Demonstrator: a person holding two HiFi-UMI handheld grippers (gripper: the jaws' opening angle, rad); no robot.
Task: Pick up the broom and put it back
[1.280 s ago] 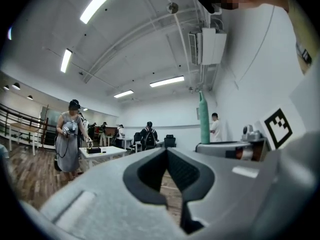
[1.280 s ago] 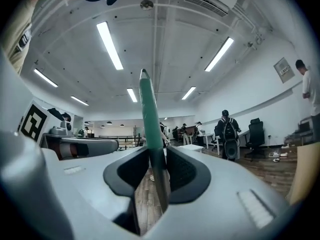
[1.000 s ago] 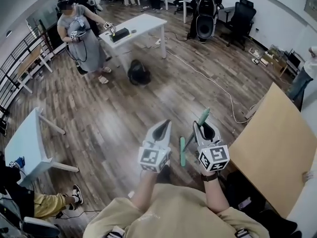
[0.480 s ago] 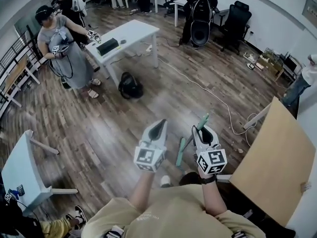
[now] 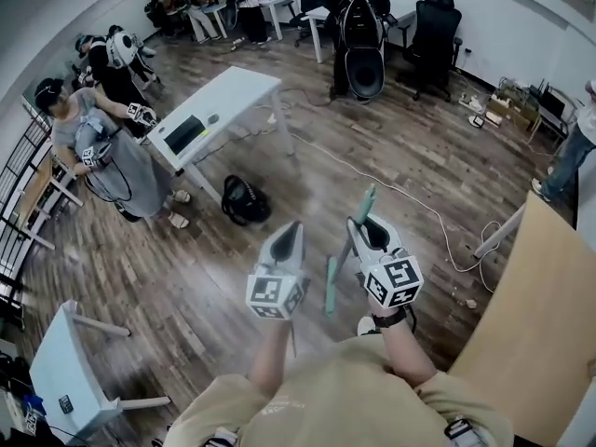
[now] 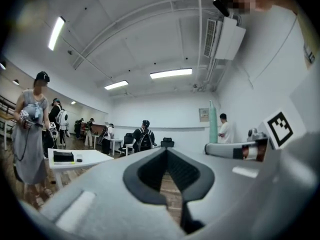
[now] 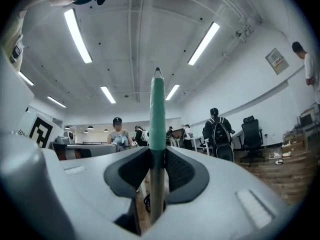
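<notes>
The broom handle (image 7: 158, 114) stands between the fingers of the right gripper (image 7: 157, 151), whose jaws are clamped on it. Its long axis runs upright, crosswise to the level fingers: the green end rises well above them and the grey shaft drops below them (the broom's head is out of every view). From the head view the handle (image 5: 369, 201) leans slightly, its top beyond the right gripper (image 5: 361, 226) and its lower part (image 5: 331, 287) back toward the person. The left gripper (image 5: 291, 231) hangs just beside the handle and apart from it, on its left, jaws together with nothing between them (image 6: 167, 151). Putting it back therefore looks to rest on the right hand alone, lowering along that upright axis; no spot for the broom is identifiable.
</notes>
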